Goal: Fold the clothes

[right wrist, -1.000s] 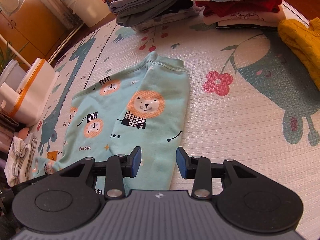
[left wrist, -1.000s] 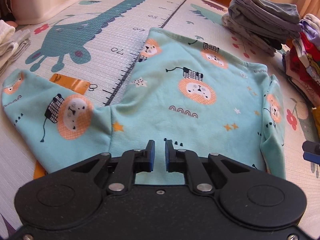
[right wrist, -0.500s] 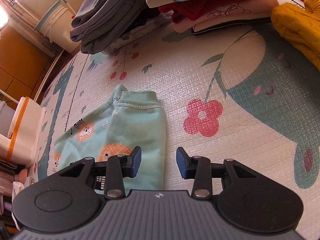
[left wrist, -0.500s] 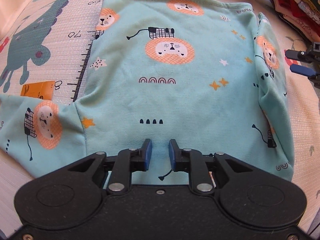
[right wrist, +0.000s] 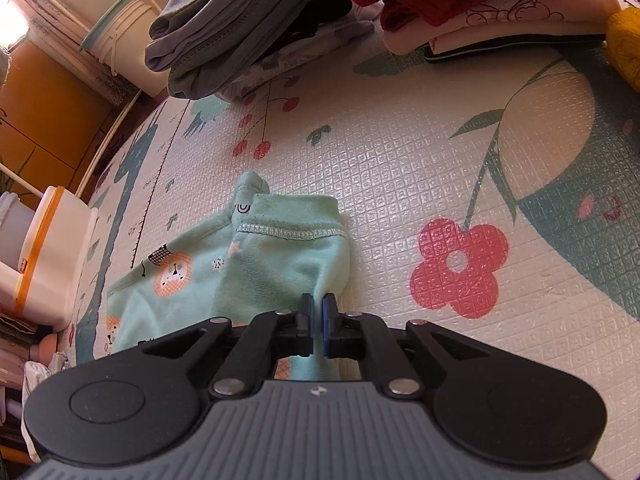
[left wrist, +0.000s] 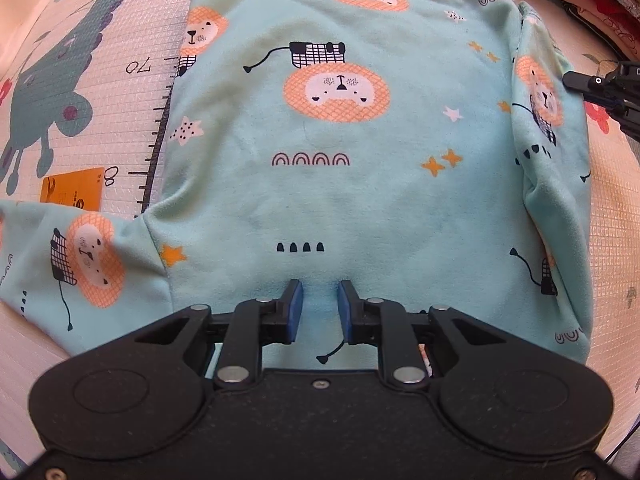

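Observation:
A teal sweatshirt (left wrist: pixel 340 184) with a lion print lies flat on the play mat (left wrist: pixel 120 92). One sleeve (left wrist: pixel 80 256) spreads out to the left. The other sleeve (left wrist: pixel 548 140) lies folded along the right side. My left gripper (left wrist: pixel 320 296) points steeply down at the shirt's near middle. Its tips rest on the cloth, a narrow gap apart, and grip nothing. My right gripper (right wrist: pixel 318 312) is shut on the outer edge of the right sleeve (right wrist: pixel 288 256), a little below the cuff. In the left wrist view the right gripper (left wrist: pixel 576 82) shows at the right edge.
Beyond the shirt stand a folded grey stack (right wrist: pixel 240 32) and a red and cream stack (right wrist: pixel 500 12). A yellow knit (right wrist: pixel 624 48) lies far right. A white box with an orange band (right wrist: pixel 52 260) sits at the mat's left. An orange card (left wrist: pixel 72 190) lies left of the shirt.
My right gripper dropped to the sleeve and its jaws closed on the edge. My left gripper tilted down over the shirt, moved closer, and its jaws parted slightly.

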`<state>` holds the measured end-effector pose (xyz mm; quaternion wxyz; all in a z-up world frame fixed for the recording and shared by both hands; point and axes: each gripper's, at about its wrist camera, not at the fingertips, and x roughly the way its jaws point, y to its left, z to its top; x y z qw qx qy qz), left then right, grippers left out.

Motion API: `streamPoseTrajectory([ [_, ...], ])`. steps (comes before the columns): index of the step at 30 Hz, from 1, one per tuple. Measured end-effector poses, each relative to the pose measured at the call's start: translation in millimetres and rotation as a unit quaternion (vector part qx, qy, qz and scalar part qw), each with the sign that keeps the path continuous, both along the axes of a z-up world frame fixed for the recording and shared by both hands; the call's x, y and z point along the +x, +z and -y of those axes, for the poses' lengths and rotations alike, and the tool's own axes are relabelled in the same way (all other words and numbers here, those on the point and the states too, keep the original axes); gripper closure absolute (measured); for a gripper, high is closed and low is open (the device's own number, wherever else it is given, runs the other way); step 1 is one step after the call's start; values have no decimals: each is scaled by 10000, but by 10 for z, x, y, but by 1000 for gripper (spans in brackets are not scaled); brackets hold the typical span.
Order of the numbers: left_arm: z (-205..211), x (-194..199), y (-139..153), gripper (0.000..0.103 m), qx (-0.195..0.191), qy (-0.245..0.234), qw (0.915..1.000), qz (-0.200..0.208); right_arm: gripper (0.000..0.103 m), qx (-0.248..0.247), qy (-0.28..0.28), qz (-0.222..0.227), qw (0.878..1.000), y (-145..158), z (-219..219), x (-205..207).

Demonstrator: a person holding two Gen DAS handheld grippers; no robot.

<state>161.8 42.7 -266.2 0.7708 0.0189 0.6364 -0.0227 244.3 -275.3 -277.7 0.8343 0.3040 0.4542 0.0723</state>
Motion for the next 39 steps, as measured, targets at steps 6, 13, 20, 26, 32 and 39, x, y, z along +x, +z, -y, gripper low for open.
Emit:
streamPoseTrajectory([
  [6, -8, 9, -17, 86, -33, 48, 10000, 2, 97, -170, -283, 231, 9992, 192, 172, -187],
  [13, -18, 5, -38, 86, -97, 141, 9999, 12, 97, -555, -535, 428, 9961, 469, 476, -548],
  [20, -87, -58, -51, 86, -167, 179, 9997, 69, 97, -822, -834, 414, 9923, 558, 791, -898],
  [26, -86, -63, -69, 85, -157, 201, 9997, 61, 97, -968, -1153, 249, 9883, 484, 1025, -1185],
  [32, -6, -36, -86, 86, -117, 195, 9997, 50, 98, -1152, -1422, 69, 9831, 359, 1107, -1418],
  [39, -3, -9, -88, 85, -146, 209, 9997, 41, 97, -1390, -1706, -499, 9742, 77, 1249, -1655],
])
